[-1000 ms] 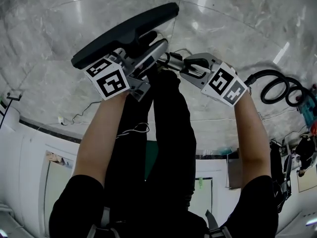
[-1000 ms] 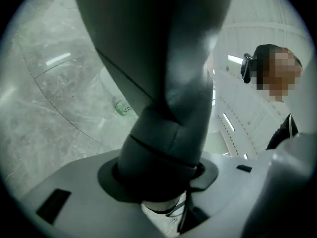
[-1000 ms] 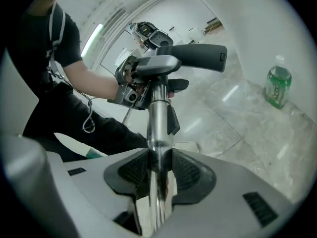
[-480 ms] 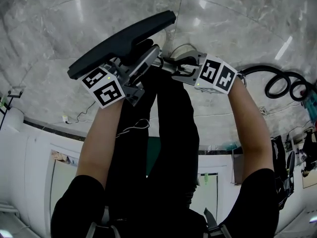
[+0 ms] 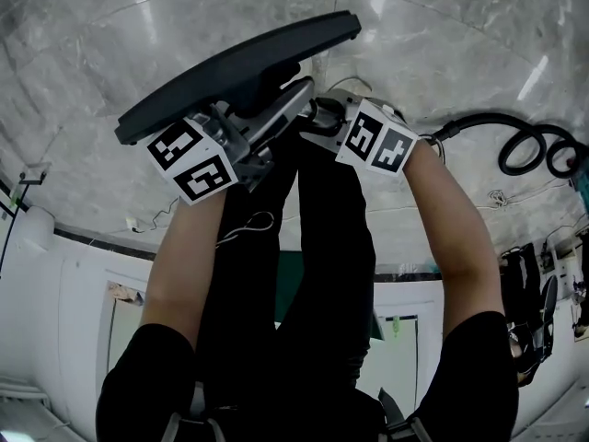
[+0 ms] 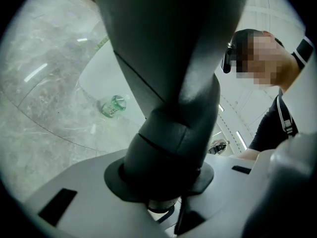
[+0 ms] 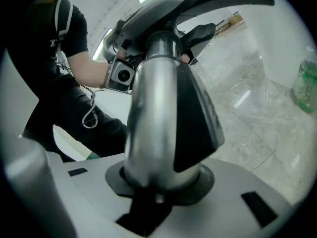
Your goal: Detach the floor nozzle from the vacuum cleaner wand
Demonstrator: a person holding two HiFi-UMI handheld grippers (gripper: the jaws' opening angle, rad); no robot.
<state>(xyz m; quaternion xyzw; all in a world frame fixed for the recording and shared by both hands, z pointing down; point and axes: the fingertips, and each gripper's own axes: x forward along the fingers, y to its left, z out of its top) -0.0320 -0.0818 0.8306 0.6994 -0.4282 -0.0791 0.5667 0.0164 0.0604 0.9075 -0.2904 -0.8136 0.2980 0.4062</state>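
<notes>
The black floor nozzle [image 5: 239, 67] is held off the floor, tilted, in the upper middle of the head view. My left gripper [image 5: 276, 109] is shut on the nozzle's dark neck [image 6: 168, 133], which fills the left gripper view. A short silver wand end [image 7: 158, 118] joins that neck. My right gripper [image 5: 320, 120] sits around this silver piece from the right. Its jaws are closing with the wand between them, and I see no firm press. The two grippers are almost touching.
A black coiled hose [image 5: 529, 145] lies on the marble floor at the right. A green bottle [image 6: 113, 106] lies on the floor beyond the nozzle. The person's dark trousers [image 5: 313, 247] are directly below the grippers. White cabinets [image 5: 55, 284] line the lower edge.
My right gripper has moved left along the wand, up against the left gripper. The nozzle and left gripper have risen slightly and the nozzle has tilted.
</notes>
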